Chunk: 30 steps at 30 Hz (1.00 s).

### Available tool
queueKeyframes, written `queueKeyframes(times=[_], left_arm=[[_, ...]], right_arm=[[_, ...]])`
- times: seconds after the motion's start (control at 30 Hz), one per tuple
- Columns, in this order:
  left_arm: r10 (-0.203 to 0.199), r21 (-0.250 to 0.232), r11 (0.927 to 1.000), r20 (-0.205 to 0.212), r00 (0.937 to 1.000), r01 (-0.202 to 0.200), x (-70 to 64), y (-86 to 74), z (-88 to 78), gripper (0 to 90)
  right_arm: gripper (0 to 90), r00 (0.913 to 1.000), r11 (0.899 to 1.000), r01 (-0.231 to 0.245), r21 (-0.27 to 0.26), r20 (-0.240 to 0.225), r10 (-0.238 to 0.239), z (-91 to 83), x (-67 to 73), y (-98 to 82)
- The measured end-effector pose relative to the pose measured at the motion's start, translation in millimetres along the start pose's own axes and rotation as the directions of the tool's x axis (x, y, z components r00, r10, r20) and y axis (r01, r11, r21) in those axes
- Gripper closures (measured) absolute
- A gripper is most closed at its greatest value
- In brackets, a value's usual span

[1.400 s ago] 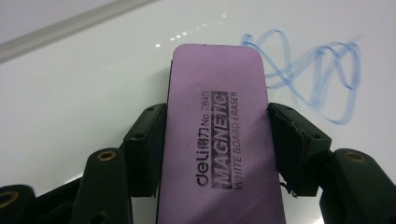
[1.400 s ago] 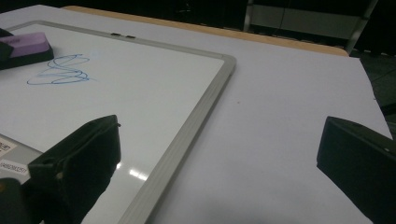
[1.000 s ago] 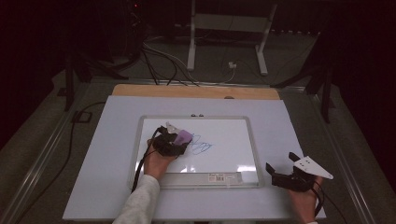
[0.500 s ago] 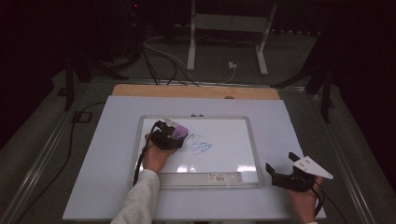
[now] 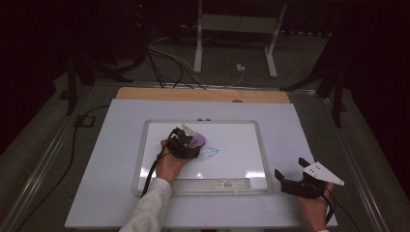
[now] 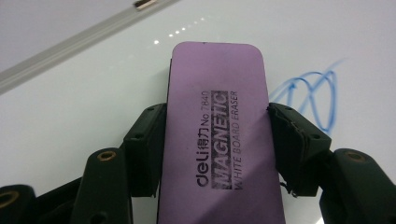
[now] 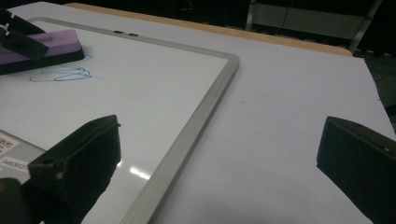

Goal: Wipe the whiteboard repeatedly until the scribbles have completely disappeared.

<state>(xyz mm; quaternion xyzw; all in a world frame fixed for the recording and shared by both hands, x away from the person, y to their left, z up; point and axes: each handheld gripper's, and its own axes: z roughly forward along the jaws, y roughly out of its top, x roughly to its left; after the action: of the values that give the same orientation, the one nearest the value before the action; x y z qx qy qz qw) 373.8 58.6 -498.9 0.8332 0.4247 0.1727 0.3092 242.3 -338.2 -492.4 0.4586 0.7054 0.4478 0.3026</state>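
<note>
Left gripper [image 6: 217, 140] clamped on purple eraser [image 6: 219, 130], flat on whiteboard [image 5: 241, 140] near its left-centre, apparently touching blue scribble [image 5: 210, 153]. Right gripper [image 5: 290, 181] spread wide, empty, at table's [image 5: 106, 159] front-right corner.

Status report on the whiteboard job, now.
Left gripper shut on purple eraser, flat on whiteboard. Right gripper open, idle beside the board. Blue scribble remains beside eraser. Nothing in the way.

The eraser's [image 6: 219, 135] near end ran off the bottom edge in the left gripper view. The sticker [image 5: 225, 183] print on the whiteboard [image 5: 241, 145] was too small to read.
</note>
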Motion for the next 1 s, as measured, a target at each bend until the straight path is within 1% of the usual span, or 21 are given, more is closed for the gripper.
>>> queueKeyframes(times=[0.13, 0.17, 0.2, 0.27, 0.33, 0.4, 0.43, 0.5, 0.53, 0.57, 0.6, 0.63, 0.67, 0.7, 0.73, 0.8, 0.87, 0.9, 0.93, 1.0], left_arm=[[-0.017, 0.01, 0.9998, -0.064, 0.9978, 0.017, 10.7, 3.8, 2.4, 42.0], [-0.029, 0.013, 0.9995, -0.074, 0.9968, 0.03, 14.2, 5.0, 3.5, 42.0], [-0.041, 0.016, 0.999, -0.08, 0.996, 0.043, 17.6, 6.3, 4.5, 42.0], [-0.067, 0.022, 0.9974, -0.078, 0.9947, 0.069, 21.9, 8.8, 6.6, 41.9], [-0.076, 0.021, 0.9968, -0.076, 0.9942, 0.078, 21.3, 10.5, 8.3, 41.9], [-0.068, 0.019, 0.9974, -0.061, 0.9958, 0.069, 17.8, 11.2, 9.3, 41.9], [-0.066, 0.017, 0.9976, -0.053, 0.9964, 0.067, 14.4, 11.4, 9.6, 42.0], [-0.048, 0.015, 0.9987, -0.036, 0.9982, 0.049, 5.5, 11.2, 9.4, 41.9], [-0.028, 0.012, 0.9995, -0.021, 0.9994, 0.028, -0.4, 10.9, 9.1, 41.9], [0.0, 0.013, 0.9999, -0.016, 0.9999, 0.0, -6.2, 10.8, 8.2, 42.0], [0.022, 0.013, 0.9997, -0.021, 0.9995, -0.022, -10.8, 10.9, 7.7, 41.9], [0.038, 0.015, 0.9992, -0.035, 0.9987, -0.037, -13.1, 11.3, 7.3, 41.9], [0.033, 0.015, 0.9994, -0.032, 0.999, -0.032, -12.2, 11.8, 7.7, 42.0], [0.015, 0.011, 0.9998, -0.023, 0.9996, -0.015, -9.6, 11.8, 8.7, 42.0], [0.0, 0.009, 1.0, -0.027, 0.9996, 0.0, -6.6, 12.0, 9.5, 42.0], [-0.024, 0.009, 0.9997, -0.051, 0.9984, 0.025, 0.2, 13.0, 10.9, 42.0], [-0.056, 0.008, 0.9983, -0.076, 0.9956, 0.057, 6.8, 13.5, 12.0, 42.0], [-0.074, 0.007, 0.9972, -0.079, 0.9942, 0.074, 9.5, 13.4, 12.4, 42.0], [-0.09, 0.007, 0.9958, -0.072, 0.9933, 0.091, 11.2, 13.3, 12.9, 42.0], [-0.091, 0.008, 0.9958, -0.078, 0.9928, 0.091, 10.2, 13.8, 13.0, 42.0]], right_arm=[[0.1, 1.0, 1.0, -0.003, 0.001, 0.001, 0.003, 0.2, -0.8, -0.3], [0.1, 1.0, 1.0, -0.004, 0.002, 0.001, 0.004, 0.3, -0.8, -0.3], [0.1, 1.0, 1.0, -0.003, 0.002, 0.0, 0.003, 0.2, -0.7, -0.3], [0.1, 1.0, 1.0, 0.0, 0.003, -0.001, 0.0, 0.5, -0.4, -0.2], [0.1, 1.0, 1.0, 0.0, 0.005, -0.002, 0.0, 1.0, -0.2, -0.3], [0.1, 1.0, 1.0, 0.001, 0.006, -0.003, -0.001, 1.4, -0.1, -0.4], [0.1, 1.0, 1.0, 0.003, 0.006, -0.004, -0.003, 1.7, 0.0, -0.4], [0.1, 1.0, 1.0, 0.004, 0.006, -0.004, -0.004, 1.8, 0.3, -0.3], [0.1, 1.0, 1.0, 0.005, 0.005, -0.005, -0.005, 1.8, 0.4, -0.3], [0.1, 1.0, 1.0, 0.005, 0.005, -0.004, -0.005, 1.6, 0.5, -0.2], [0.1, 1.0, 1.0, 0.004, 0.005, -0.004, -0.004, 1.4, 0.6, -0.2], [0.1, 1.0, 1.0, 0.003, 0.004, -0.003, -0.003, 1.2, 0.5, -0.2], [0.1, 1.0, 1.0, 0.003, 0.004, -0.003, -0.003, 1.1, 0.3, -0.2], [0.1, 1.0, 1.0, 0.004, 0.004, -0.002, -0.004, 1.0, 0.2, -0.2], [0.1, 1.0, 1.0, 0.005, 0.003, -0.002, -0.005, 0.6, 0.2, -0.1], [0.1, 1.0, 1.0, 0.004, 0.0, -0.002, -0.004, -0.3, 0.1, 0.1], [0.1, 1.0, 1.0, 0.003, 0.001, 0.0, -0.003, -0.2, -0.6, 0.0], [0.1, 1.0, 1.0, 0.002, 0.002, 0.001, -0.002, 0.0, -1.1, -0.2], [0.1, 1.0, 1.0, 0.001, 0.002, 0.002, -0.001, 0.0, -1.3, -0.3], [0.1, 1.0, 1.0, 0.001, 0.002, 0.001, -0.001, 0.1, -1.3, -0.3]])
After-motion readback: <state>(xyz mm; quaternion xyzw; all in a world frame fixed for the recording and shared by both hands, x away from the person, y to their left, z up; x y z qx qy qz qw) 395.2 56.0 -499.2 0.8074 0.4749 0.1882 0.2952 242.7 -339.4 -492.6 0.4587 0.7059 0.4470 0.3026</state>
